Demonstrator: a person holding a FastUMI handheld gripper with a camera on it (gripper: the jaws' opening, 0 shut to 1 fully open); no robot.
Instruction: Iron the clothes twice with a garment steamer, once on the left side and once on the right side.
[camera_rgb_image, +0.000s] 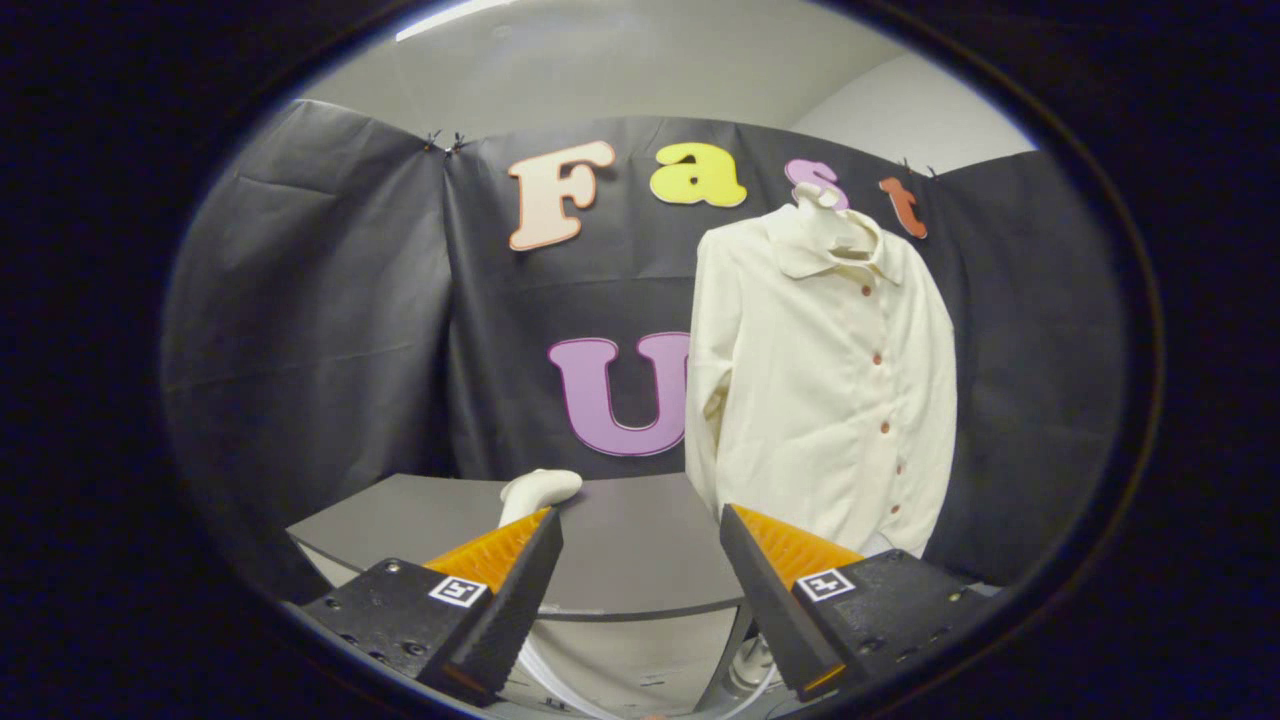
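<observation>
Gripper, seen from its own camera: the two fingers stand wide apart with nothing between them, each carrying a ribbed pad on its inner side and a small square marker on its body. Directly beyond the fingers lies a dark grey table with a rounded front edge, taken here as the landmark. On the table, just ahead of the tip of the left finger and partly hidden by it, rests a cream-white rounded object; it appears to be the handle or head of the garment steamer, though too little shows to be sure. Behind the table's right end hangs a cream long-sleeved shirt with a collar and a row of small reddish buttons running down its front; the shirt is upright on a pale hanger or neck form and its hem falls to about the level of the table top, just above the right finger. The nearer sleeve hangs straight down along the shirt's side, next to the table's far right edge. Beneath the table's front edge, between the fingers, pale curved tubing and a slanted grey support are visible. Black cloth encloses the space behind the table and the shirt, and a light wall and ceiling show above the cloth.
</observation>
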